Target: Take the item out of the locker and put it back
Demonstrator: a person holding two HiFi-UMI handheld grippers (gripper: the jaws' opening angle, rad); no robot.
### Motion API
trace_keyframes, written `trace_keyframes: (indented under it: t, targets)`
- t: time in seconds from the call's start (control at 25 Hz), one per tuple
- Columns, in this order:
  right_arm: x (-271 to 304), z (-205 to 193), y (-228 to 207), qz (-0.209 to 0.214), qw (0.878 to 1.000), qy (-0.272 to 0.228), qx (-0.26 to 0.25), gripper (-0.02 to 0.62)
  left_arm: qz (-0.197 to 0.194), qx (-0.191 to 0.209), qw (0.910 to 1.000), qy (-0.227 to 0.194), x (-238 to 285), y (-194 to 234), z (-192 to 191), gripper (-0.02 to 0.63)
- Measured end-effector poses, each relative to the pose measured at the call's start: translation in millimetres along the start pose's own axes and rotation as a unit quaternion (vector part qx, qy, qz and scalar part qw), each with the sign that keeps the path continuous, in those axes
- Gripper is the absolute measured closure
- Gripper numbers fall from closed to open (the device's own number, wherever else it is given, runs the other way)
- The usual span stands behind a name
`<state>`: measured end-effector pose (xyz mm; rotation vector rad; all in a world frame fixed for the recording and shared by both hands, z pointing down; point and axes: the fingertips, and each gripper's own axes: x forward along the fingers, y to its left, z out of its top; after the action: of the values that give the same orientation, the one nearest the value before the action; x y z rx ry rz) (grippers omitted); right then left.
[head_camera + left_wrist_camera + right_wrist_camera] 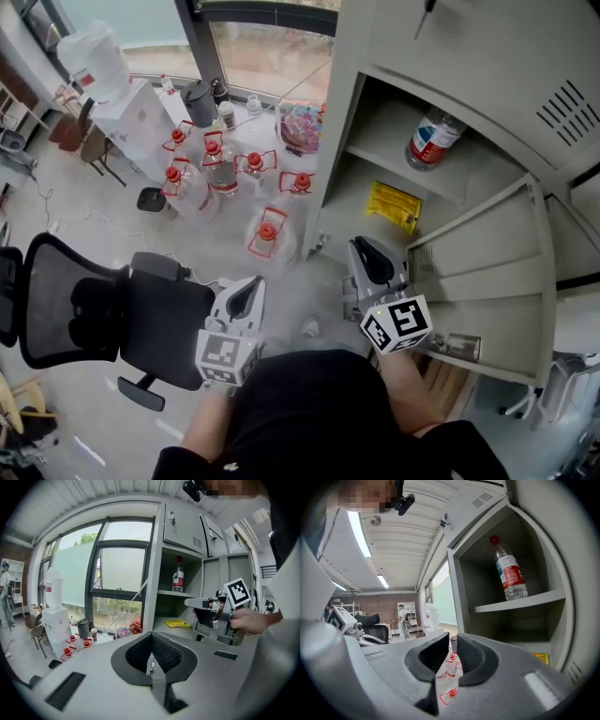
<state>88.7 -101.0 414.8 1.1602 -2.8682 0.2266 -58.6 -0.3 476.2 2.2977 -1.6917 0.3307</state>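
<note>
- While both tools hang in front of the open locker (562,66), neither one carries anything.
- The left hand-held gripper (151,641) has its jaws pressed together with nothing between them. In the head view it sits low over the floor, just beside a black office chair (94,309) and apart from the locker.
- The right hand-held gripper (451,645) shows a narrow slit between its jaws. Only the floor beyond is seen through it, and the pads pinch nothing. It is outside the locker, near the left edge of the open compartment.
- A clear plastic bottle (511,573) with a red cap and a red-and-white label stands on the upper shelf (520,601) inside the compartment. Neither hand-held gripper touches it.
- One shelf down lies a flat yellow packet (394,204). Its print is too small to read, so it may be a snack bag or a wipe pack.
- The locker door (497,272) is swung wide open to the right of the right hand-held gripper.
- A cluster of clear water jugs (267,234) with red caps stands on the floor by the window, left of the locker.
- A white water dispenser (103,75) with a large bottle on top stands further left, well apart from both hand-held grippers.
</note>
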Motion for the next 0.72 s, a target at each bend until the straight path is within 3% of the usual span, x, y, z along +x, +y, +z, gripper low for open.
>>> trace_keyframes:
  t: [0.32,0.72]
  targets:
    - [7,30,-35,-0.044,0.999,-0.025,-0.009,0.513,-0.019,0.012,0.9997,-0.002,23,-3,16,0.591]
    - [13,60,-63,-0.136,0.990,-0.040,-0.024,0.471,-0.084,0.044,0.9955,-0.002,53,12,39,0.591]
